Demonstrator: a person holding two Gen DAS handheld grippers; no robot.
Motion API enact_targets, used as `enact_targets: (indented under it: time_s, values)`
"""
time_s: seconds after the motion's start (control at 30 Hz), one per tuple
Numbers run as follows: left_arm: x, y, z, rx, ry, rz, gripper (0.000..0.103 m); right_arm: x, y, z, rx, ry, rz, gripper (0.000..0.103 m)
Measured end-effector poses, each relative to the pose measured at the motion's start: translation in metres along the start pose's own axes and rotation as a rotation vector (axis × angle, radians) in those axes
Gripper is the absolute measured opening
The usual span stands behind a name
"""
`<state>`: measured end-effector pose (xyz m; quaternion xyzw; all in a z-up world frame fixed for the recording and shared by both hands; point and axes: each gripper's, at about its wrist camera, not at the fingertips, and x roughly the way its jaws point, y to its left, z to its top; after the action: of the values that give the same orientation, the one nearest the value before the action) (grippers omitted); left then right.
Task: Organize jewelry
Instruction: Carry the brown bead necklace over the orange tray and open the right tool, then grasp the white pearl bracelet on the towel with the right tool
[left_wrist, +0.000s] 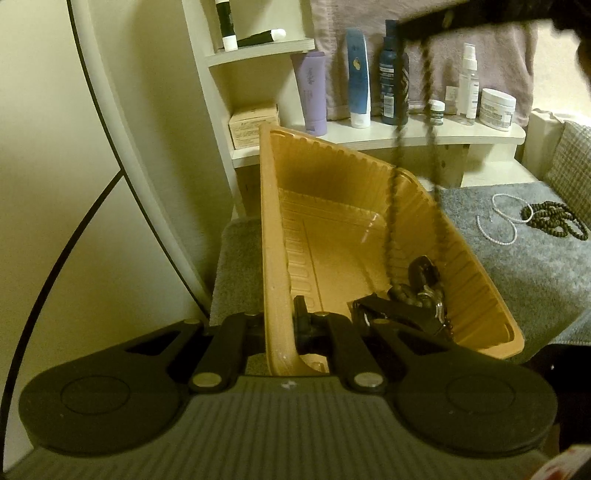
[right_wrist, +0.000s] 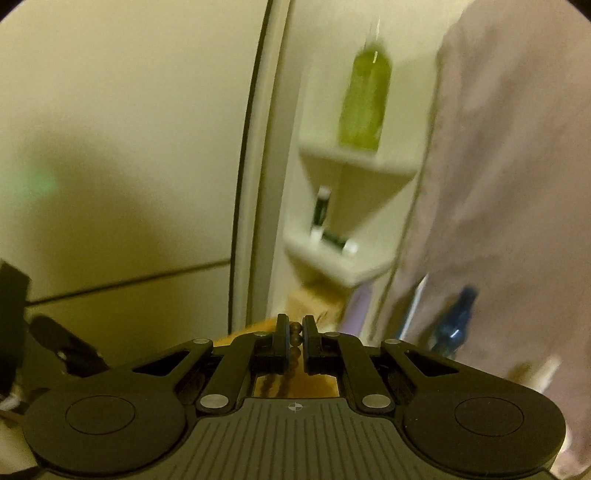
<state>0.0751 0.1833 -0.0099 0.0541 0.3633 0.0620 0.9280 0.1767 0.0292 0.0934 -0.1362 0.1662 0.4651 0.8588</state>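
Note:
My left gripper (left_wrist: 280, 325) is shut on the near wall of a tan plastic tray (left_wrist: 275, 236) and holds it tilted. A dark beaded necklace (left_wrist: 393, 206) hangs in two strands from above into the tray, its lower end piled on dark jewelry (left_wrist: 417, 295) in the tray's low corner. My right gripper (right_wrist: 294, 341) is shut on the beaded necklace (right_wrist: 295, 328), raised high; its dark body crosses the top of the left wrist view (left_wrist: 443, 18). A white bead necklace (left_wrist: 506, 218) and dark bead necklace (left_wrist: 554, 218) lie on the grey mat (left_wrist: 517, 266) at right.
White shelves (left_wrist: 424, 133) behind the tray hold several bottles, tubes and jars. A pale towel (left_wrist: 424, 55) hangs behind them. A white wall with a curved mirror edge (left_wrist: 122, 162) is on the left. The right wrist view is blurred.

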Motion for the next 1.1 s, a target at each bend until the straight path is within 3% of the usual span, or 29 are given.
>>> enact_targets:
  time_s: [0.37, 0.4, 0.5, 0.83, 1.03, 1.1]
  values:
    - [0.001, 0.001, 0.0, -0.005, 0.002, 0.0, 0.005, 0.021, -0.002, -0.051, 0.149, 0.128, 0.098, 0.007]
    - [0.001, 0.001, 0.001, -0.005, 0.002, 0.001, 0.005, 0.017, -0.006, -0.056, 0.166, 0.124, 0.088, 0.012]
    - [0.0, 0.0, 0.001, -0.005, -0.003, 0.003, 0.005, -0.004, -0.017, -0.075, 0.238, 0.101, 0.014, 0.057]
    - [-0.001, -0.002, -0.001, 0.006, -0.004, 0.008, 0.005, -0.066, -0.066, -0.187, 0.369, 0.204, -0.332, 0.058]
    - [-0.001, -0.004, 0.0, 0.008, -0.003, 0.015, 0.005, -0.078, -0.099, -0.214, 0.494, 0.196, -0.465, 0.057]
    - [-0.001, -0.005, 0.001, 0.009, -0.002, 0.018, 0.005, -0.078, -0.11, -0.219, 0.531, 0.191, -0.482, 0.052]
